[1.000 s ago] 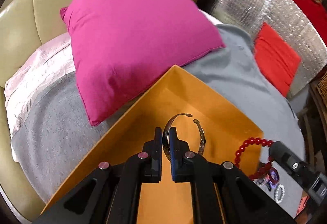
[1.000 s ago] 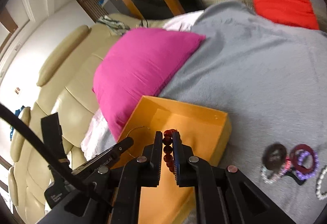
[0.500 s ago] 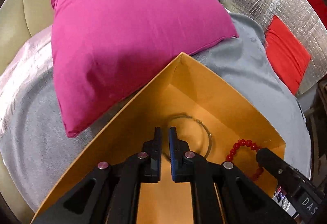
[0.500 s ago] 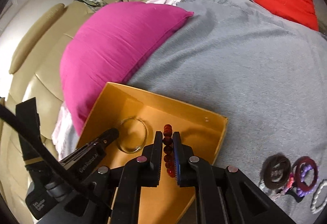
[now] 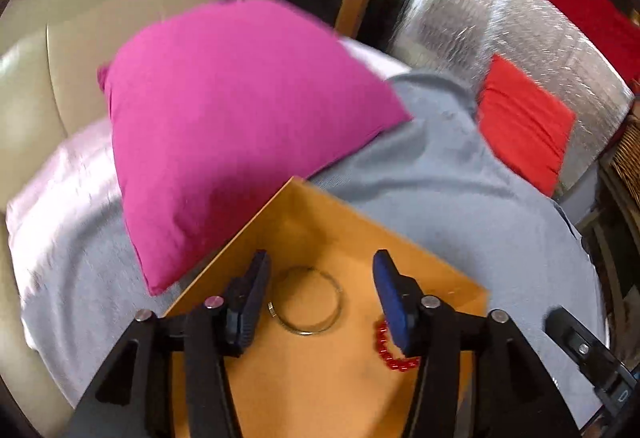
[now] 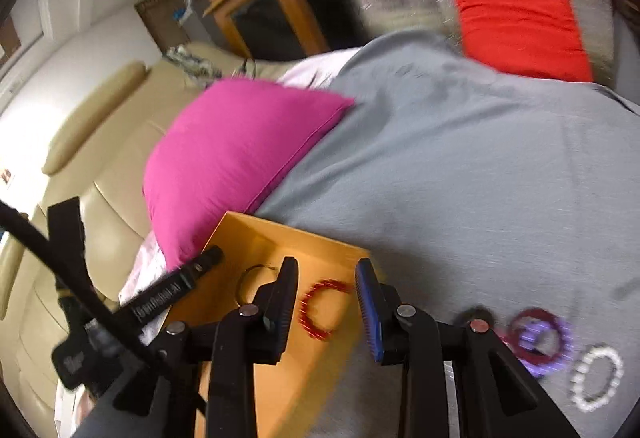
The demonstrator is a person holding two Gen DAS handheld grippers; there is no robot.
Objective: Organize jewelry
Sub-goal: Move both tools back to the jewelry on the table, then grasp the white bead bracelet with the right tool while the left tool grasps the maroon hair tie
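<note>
An orange box (image 5: 320,378) lies on a grey blanket (image 5: 440,198). On its floor rests a thin silver bangle (image 5: 306,332), flat and free. My left gripper (image 5: 321,256) hovers above it, jaws opening, pads off the bangle. A red bead bracelet (image 6: 306,314) lies in the same box (image 6: 256,234). My right gripper (image 6: 326,264) hangs over it with jaws opening and nothing pressed between the pads. The left view shows the red bracelet (image 5: 394,362) partly behind a finger. In the right view the bangle (image 6: 242,282) is half hidden.
A pink cushion (image 5: 240,118) leans on the box's far left side. Several more bracelets lie on the blanket at right, among them a purple one (image 6: 536,338) and a white bead one (image 6: 596,378). A red cushion (image 5: 520,126), a beige sofa (image 5: 60,58) and a wooden cabinet (image 6: 272,18) stand behind.
Both grippers were shut on their pieces and have opened. The bangle and the red bracelet now lie loose on the box floor. Both grippers have drawn back from the box.
</note>
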